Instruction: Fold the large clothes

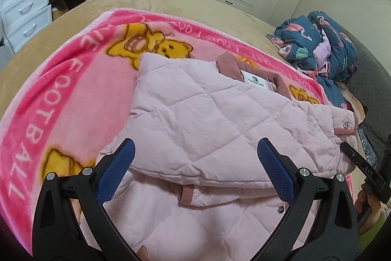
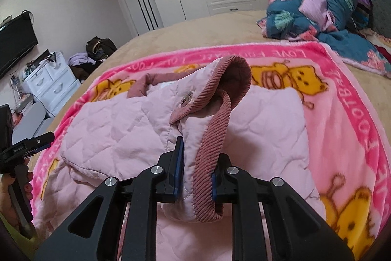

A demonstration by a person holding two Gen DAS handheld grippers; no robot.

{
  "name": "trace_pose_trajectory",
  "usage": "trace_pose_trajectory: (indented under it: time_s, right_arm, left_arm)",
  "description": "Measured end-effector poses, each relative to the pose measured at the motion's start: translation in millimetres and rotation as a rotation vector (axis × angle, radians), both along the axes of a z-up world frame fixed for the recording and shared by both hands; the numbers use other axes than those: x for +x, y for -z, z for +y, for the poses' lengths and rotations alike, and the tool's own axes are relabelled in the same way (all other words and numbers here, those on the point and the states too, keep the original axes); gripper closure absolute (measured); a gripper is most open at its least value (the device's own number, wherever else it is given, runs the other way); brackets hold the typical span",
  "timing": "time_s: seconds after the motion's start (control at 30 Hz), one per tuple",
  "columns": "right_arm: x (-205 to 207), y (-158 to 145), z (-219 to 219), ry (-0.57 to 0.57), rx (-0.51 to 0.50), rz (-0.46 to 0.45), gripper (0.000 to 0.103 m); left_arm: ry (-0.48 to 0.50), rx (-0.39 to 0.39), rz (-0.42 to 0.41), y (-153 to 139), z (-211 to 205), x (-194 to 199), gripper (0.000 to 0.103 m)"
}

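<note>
Beige bed (image 1: 36, 45) under pink blanket (image 1: 80, 89); quilted pink jacket (image 1: 195, 119) on top, half folded. Right claw (image 2: 195, 177) clamped on sleeve cuff (image 2: 215, 138); left claw (image 1: 195, 155) wide open above jacket.

left gripper (image 1: 195, 153): fingers spread wide, blue pads apart, pinching nothing, angled downward | right gripper (image 2: 195, 163): fingers nearly closed, clamped on sleeve cuff (image 2: 207, 177), angled downward | hand (image 2: 14, 192): wrapped around left gripper's handle
</note>
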State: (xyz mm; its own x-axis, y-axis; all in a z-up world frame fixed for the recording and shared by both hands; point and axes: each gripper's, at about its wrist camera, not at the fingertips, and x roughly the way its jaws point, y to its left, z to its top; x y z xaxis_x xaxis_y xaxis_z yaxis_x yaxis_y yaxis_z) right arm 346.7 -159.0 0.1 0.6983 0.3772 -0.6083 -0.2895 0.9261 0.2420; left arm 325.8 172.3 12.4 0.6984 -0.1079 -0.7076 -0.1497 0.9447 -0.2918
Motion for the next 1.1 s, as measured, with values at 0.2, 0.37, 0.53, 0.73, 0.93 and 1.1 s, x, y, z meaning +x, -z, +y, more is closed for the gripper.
trace_pose_trajectory:
  time_s: [0.2,0.37,0.53,0.73,0.93,1.1]
  right_arm:
    - [0,10,0,0.050,-0.058,0.028,0.069]
    - [-10,6,-10,0.146,-0.065,0.011,0.052]
    - [-18,1,-2,0.130,-0.084,-0.021,0.050]
    - [-20,-3,34,0.036,-0.100,-0.030,0.048]
    - [-17,-5,68,-0.045,-0.133,-0.024,0.041]
    - [-5,-3,89,-0.097,-0.168,-0.007,0.038]
  left_arm:
    - [0.026,0.019,-0.003,14,-6,5,0.011]
    - [0.056,0.042,-0.022,17,-9,4,0.016]
    - [0.076,0.049,-0.031,16,-9,6,0.022]
    - [0.133,0.093,-0.028,21,-22,12,0.031]
    - [0.144,0.054,0.038,53,-21,20,0.031]
    - [0.153,0.046,0.053,59,-17,21,0.030]
